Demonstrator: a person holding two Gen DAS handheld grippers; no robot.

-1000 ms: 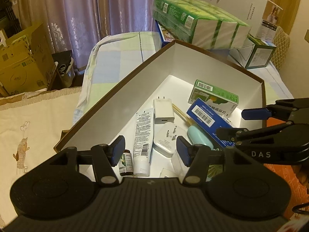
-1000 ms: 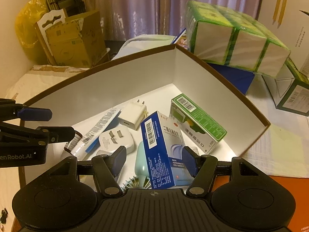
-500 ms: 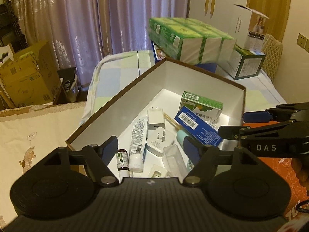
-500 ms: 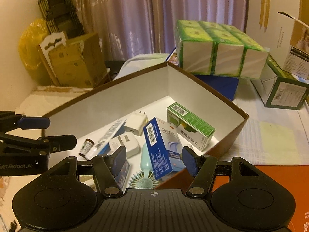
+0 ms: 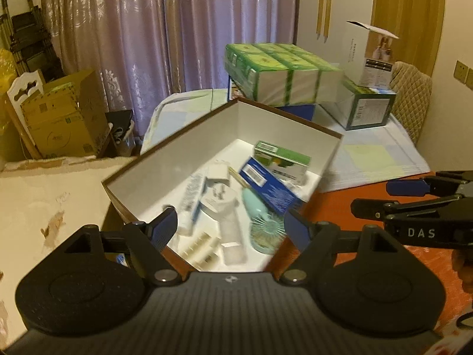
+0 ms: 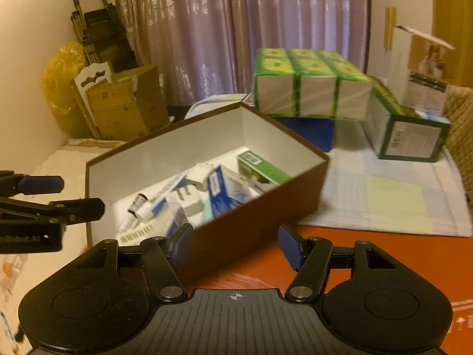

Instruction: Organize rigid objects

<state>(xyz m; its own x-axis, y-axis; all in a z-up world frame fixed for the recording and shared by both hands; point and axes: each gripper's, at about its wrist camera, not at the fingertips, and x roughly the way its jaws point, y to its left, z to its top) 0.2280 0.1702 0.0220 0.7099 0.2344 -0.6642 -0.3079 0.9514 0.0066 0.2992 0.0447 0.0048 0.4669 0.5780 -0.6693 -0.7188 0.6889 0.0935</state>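
A brown box with white inside (image 5: 165,159) (image 6: 266,189) holds a green carton (image 5: 282,158) (image 6: 261,170), a blue carton (image 5: 266,188) (image 6: 221,189), a white charger (image 5: 218,171), a white plug adapter (image 5: 217,201), a tube (image 5: 190,198), a teal brush (image 5: 260,222) and a small bottle (image 6: 139,205). My left gripper (image 5: 232,227) is open and empty above the box's near corner. My right gripper (image 6: 235,247) is open and empty in front of the box's near wall. Each gripper shows in the other's view.
A stack of green-wrapped packs (image 5: 280,74) (image 6: 307,85) and more cartons (image 5: 369,106) stand behind the box on a checked cloth (image 6: 384,195). A cardboard box (image 5: 59,118) stands at the far left. An orange surface (image 6: 266,266) lies under the right gripper.
Both grippers have drawn back and up from the box, so the box looks smaller and farther. Both stayed open and empty. The objects in the box have not moved.
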